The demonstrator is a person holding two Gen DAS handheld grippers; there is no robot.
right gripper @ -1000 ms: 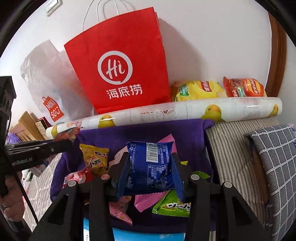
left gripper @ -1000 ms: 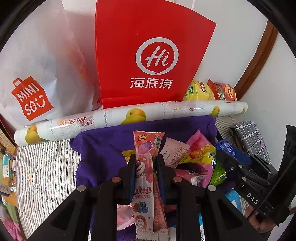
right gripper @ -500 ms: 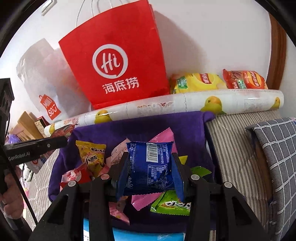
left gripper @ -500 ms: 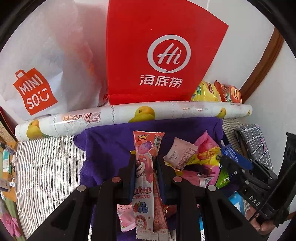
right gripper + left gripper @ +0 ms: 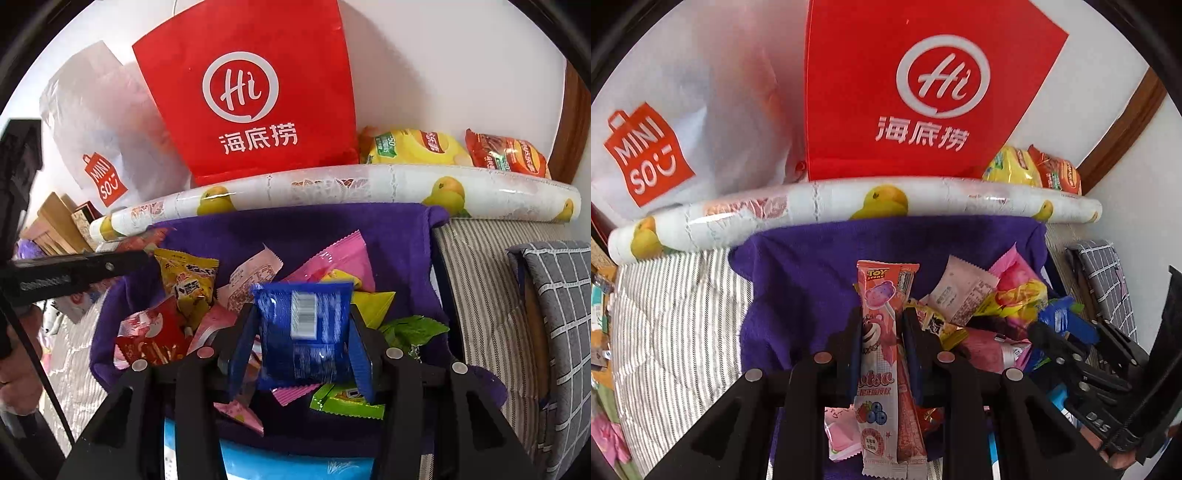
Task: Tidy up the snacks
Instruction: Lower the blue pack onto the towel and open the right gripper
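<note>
Clearly light and crinkly, the lollipop packet [image 5: 881, 332] sits pinched mid-length in the left gripper [image 5: 881, 325], while the right gripper [image 5: 303, 328] is opening around the slippery blue packet [image 5: 304, 328].

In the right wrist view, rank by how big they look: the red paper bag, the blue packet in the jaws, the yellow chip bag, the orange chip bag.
1. Red paper bag.
2. Blue packet, though it sits nearest the camera, which inflates it.
3. Yellow chip bag.
4. Orange chip bag, close to the yellow one; both are partly hidden behind the roll.
</note>
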